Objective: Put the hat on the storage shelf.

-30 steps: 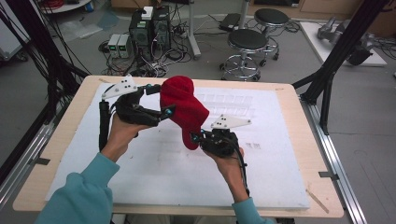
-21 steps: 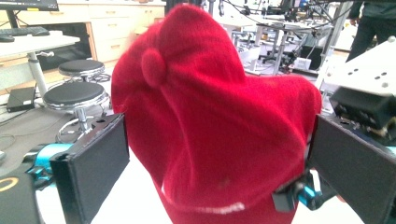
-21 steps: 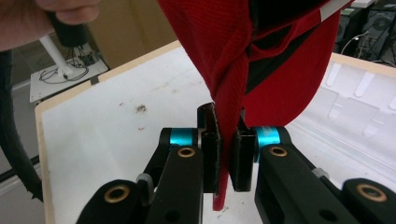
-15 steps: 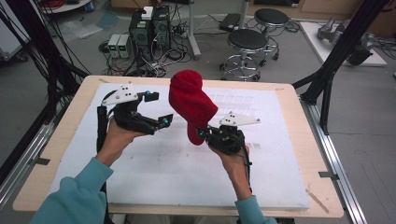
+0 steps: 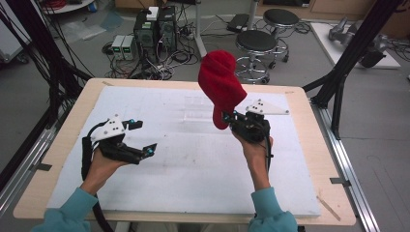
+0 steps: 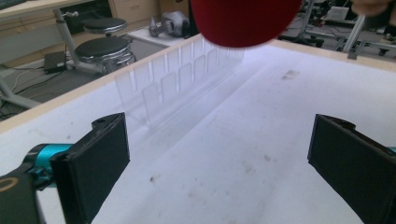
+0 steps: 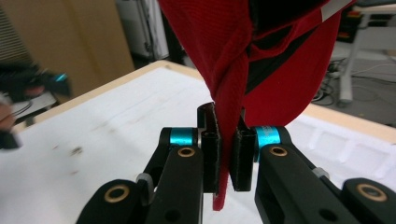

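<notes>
Right gripper clamps the soft red fabric cap by its lower edge, cap rising upright above it; left gripper, wide open, waits well apart to the left.

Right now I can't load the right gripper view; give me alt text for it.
The right gripper is shut on a fold of the red cap, which stands up above its jaws over the white table mat. The left gripper shows blurred at far left.

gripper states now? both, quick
Left gripper: open, jaws wide apart, nothing between them, low over the white mat.
Right gripper: shut on the red cap, pinching a fold of its fabric, held up.
</notes>
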{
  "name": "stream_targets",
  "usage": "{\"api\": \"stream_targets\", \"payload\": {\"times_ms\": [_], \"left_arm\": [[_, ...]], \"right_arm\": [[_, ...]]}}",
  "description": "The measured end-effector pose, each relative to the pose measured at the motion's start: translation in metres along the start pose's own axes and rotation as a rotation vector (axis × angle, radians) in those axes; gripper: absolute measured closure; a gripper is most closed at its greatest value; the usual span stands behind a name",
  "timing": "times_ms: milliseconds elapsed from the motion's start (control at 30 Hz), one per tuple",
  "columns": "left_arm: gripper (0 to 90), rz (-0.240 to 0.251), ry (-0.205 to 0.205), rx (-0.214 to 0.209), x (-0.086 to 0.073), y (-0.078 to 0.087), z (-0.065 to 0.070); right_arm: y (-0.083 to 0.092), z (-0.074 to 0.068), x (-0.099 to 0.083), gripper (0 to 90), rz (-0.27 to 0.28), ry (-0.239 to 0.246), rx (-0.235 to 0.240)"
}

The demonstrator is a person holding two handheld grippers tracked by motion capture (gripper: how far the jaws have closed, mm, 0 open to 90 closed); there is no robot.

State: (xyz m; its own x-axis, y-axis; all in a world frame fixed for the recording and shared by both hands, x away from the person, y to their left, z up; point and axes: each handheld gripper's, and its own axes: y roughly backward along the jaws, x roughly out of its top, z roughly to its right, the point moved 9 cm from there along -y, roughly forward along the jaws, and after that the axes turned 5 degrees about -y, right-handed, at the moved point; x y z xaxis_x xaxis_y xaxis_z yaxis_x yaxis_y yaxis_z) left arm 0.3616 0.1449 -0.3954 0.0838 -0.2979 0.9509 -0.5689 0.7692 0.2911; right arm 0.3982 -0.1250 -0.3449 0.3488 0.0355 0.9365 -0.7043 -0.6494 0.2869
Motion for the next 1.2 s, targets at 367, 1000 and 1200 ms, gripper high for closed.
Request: {"api": "stream_targets", "payload": {"times_ms": [367, 1000, 1200], "left_arm": [[5.9, 0.012, 0.062, 0.054, -0.051, 0.031, -0.013], [5.9, 0.029, 0.167, 0.178, -0.099, 0.056, -0.032], [5.9, 0.038, 0.172, 0.187, -0.099, 0.057, -0.033]], "right_arm": [[-0.014, 0.031, 0.018, 85.2, 0.047, 0.031, -0.028], [-0.047, 0.078, 0.011, 85.2, 0.008, 0.038, -0.059], [-0.056, 0.083, 0.005, 85.2, -0.006, 0.027, -0.061]]}}
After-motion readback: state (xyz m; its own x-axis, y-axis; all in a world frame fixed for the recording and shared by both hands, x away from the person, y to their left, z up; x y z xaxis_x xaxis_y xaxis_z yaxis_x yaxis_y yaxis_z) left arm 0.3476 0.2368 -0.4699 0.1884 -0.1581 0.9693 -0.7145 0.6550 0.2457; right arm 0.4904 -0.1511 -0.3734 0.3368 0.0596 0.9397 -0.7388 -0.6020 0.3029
